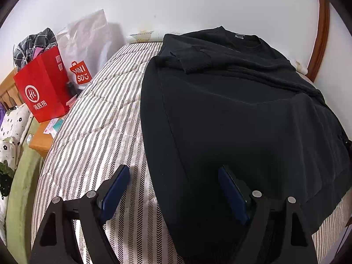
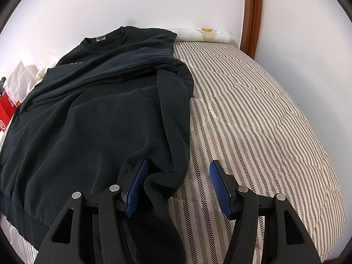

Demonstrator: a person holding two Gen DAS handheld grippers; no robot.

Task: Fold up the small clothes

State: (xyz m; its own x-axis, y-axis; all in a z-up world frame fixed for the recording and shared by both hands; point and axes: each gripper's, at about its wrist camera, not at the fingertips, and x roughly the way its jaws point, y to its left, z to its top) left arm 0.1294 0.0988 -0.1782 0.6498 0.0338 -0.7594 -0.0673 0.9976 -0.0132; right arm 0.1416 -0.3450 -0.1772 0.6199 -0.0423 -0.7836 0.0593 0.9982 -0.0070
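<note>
- Black knit fabric: a dark sweatshirt (image 1: 242, 110) lies flat on a bed with a striped mattress (image 1: 92, 132). Its round collar (image 2: 103, 40) points toward the white wall (image 1: 176, 4) at the far side, and its ribbed hem is nearest the cameras.
- Both sleeves already lie folded inward across the sweatshirt's chest, which suggests the sides have been narrowed for a bottom-to-top fold.
- The left claw (image 1: 173, 195) stands wide open at the sweatshirt's near left corner. One blue pad is over the bare mattress and the other over the cloth, so the garment's edge lies between them. It holds nothing.
- The right claw (image 2: 177, 189) is partly open at the sweatshirt's near right corner, astride a sleeve cuff (image 2: 160, 184) that trails down to the hem. Its left pad rests against the fabric; the pads are not pinched together.
- The two claws sit at matching corners of the hem, probably so both can lift it evenly toward the collar.
- Left of the sweatshirt, beyond the bed's edge, a red paper bag (image 1: 44, 90) and a white bag (image 1: 88, 44) stand on a small wooden stand.
</note>
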